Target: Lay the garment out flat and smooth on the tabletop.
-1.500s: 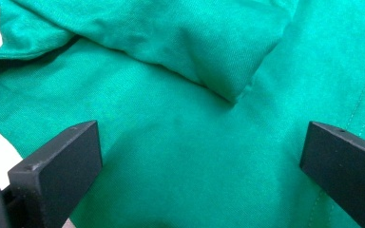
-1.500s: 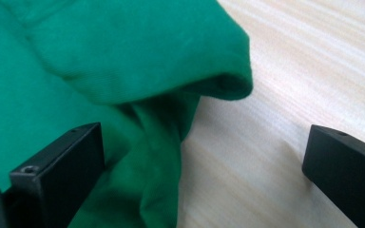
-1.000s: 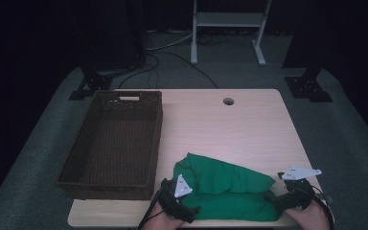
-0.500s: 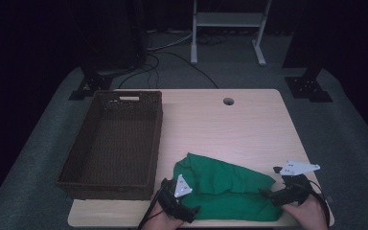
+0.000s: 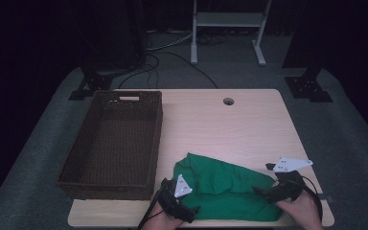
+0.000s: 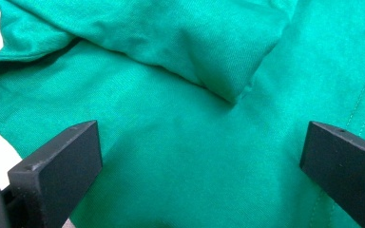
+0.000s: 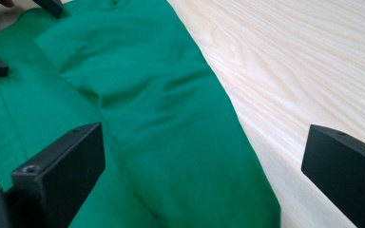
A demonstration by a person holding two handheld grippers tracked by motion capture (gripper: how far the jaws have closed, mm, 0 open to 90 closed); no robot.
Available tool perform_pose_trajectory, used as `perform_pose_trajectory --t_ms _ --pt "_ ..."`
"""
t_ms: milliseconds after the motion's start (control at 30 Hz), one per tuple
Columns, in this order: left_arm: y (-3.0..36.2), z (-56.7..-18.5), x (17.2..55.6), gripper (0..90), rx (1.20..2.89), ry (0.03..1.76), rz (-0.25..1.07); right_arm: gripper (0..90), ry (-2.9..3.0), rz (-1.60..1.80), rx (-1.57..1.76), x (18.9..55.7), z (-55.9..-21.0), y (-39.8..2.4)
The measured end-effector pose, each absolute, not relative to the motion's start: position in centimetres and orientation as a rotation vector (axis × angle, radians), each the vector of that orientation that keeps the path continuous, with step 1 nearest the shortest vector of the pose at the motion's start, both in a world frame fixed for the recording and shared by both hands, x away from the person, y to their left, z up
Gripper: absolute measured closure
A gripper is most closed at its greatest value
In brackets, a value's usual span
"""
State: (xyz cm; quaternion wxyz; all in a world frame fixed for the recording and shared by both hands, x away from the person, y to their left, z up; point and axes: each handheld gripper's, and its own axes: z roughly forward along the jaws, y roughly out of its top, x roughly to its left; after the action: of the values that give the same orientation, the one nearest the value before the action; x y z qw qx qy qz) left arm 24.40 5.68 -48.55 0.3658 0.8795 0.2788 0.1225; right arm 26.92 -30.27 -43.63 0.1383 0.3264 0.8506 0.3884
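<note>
Green garment [image 5: 225, 194] lay part-folded, unbasketed, between the wide-open, empty jaws of left gripper [image 5: 191, 211] and right gripper [image 5: 264, 192].

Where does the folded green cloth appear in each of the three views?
High view: the folded green cloth lies at the near edge of the light wooden table, right of the brown wicker basket.
Left gripper view: it lies across the whole picture, behind the open jaws.
Right gripper view: it lies at left and centre, with bare table at right.
Shared landmark: the cloth's raised upper fold.
</note>
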Motion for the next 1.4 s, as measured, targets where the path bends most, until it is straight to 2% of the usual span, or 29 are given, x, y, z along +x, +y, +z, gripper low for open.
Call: perform_pose_trajectory --t_ms 1400 --pt "5.7 -48.6 24.4 0.0 2.257 0.720 0.314 0.0 2.576 1.169 0.792 29.0 -43.6 -24.8"
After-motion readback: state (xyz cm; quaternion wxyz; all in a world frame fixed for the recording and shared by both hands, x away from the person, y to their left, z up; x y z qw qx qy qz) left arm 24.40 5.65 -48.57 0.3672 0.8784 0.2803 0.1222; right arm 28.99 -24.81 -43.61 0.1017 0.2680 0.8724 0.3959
